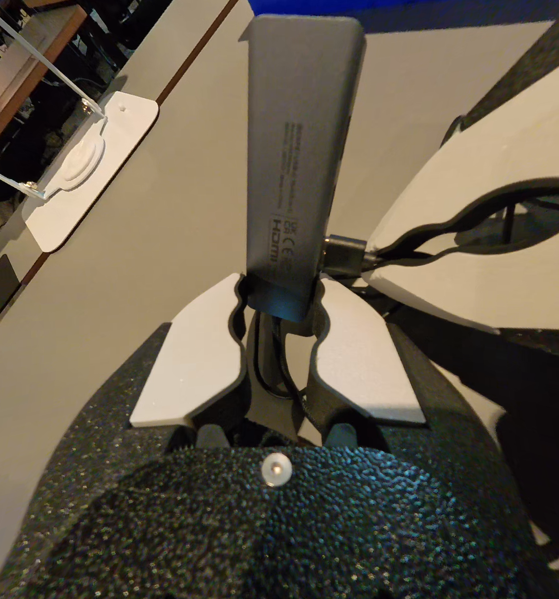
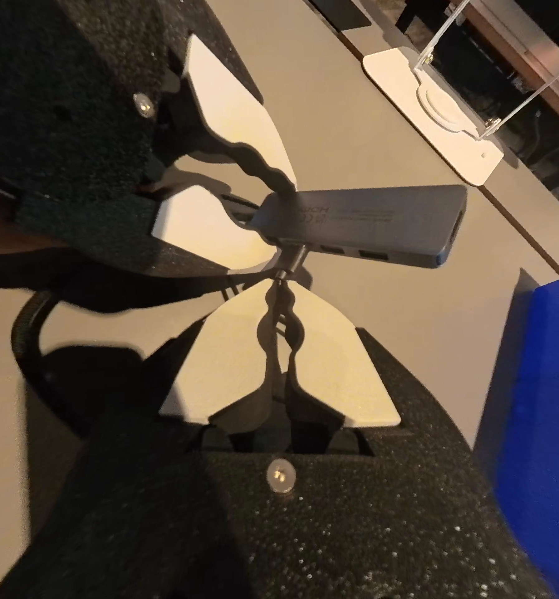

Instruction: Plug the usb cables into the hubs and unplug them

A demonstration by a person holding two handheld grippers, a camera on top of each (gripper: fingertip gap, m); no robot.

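Though slim, grey hub (image 1: 299, 155), 2 free ports.

It looked like an office or lab: grey desks (image 1: 148, 246) with wood edging, a white base plate (image 1: 90, 168) at left holding a clear acrylic stand (image 2: 459, 68).

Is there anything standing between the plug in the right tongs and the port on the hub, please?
Nothing visible does. The USB plug already sits against the side of the hub, at the port nearest the left tongs that hold the hub's end. The right tongs grip the cable just behind the plug.
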